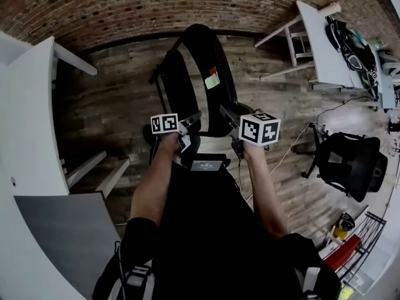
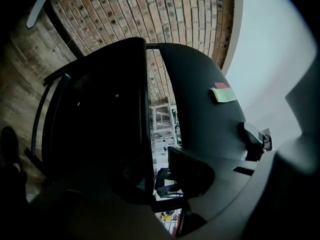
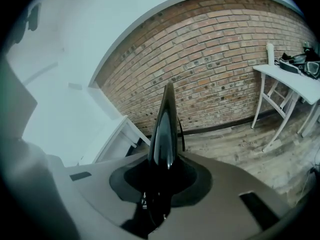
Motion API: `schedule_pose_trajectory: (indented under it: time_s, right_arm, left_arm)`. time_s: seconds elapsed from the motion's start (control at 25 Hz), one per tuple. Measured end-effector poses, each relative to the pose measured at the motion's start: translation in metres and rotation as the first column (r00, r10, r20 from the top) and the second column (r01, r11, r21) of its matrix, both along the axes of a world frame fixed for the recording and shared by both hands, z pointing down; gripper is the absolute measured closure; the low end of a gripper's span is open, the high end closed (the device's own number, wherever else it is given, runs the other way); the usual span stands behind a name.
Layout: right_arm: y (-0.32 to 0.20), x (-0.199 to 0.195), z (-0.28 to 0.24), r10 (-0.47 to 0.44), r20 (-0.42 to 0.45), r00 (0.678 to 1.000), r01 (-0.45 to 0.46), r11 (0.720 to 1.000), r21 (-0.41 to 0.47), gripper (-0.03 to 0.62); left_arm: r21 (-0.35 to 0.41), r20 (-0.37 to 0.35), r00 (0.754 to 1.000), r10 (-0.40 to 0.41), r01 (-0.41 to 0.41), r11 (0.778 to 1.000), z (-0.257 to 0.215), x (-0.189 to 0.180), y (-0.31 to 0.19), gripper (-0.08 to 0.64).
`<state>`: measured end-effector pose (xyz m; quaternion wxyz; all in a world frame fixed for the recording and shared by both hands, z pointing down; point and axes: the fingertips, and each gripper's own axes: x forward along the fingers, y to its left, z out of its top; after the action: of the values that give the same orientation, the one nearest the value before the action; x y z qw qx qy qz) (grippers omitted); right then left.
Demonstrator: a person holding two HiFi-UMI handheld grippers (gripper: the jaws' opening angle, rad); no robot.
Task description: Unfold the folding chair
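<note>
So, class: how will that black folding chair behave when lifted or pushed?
Likely stiff: on the folding chair, the panel edge runs straight from the right claw. Its glossy surface may slip. Its gapped panels could swing.

A black folding chair stands on the wooden plank floor, in front of the red brick wall. A white bench lies to its left. A second white bench stands far right by the wall, with a black office chair nearer. The left tongs and right tongs sit at the chair's near side, and the right pair straddles its edge.
</note>
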<state>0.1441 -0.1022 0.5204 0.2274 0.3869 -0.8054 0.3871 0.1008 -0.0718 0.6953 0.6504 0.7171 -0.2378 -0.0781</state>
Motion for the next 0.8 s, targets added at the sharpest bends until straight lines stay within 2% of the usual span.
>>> schedule_pose_trajectory:
  time_s: [0.32,0.8]
  right_arm:
    - [0.028,0.009,-0.002,0.063,-0.014,0.998,-0.063,0.998,0.004,0.512]
    - [0.066,-0.042,-0.020,0.170,-0.055,0.984,-0.166,0.983,0.078,0.512]
  left_arm:
    - [-0.001,-0.013,0.999,0.044,-0.044,0.999,-0.001,0.010,0.024,0.459]
    - [0.056,-0.090,0.990,0.108,-0.104,0.993,-0.013,-0.033,0.057,0.485]
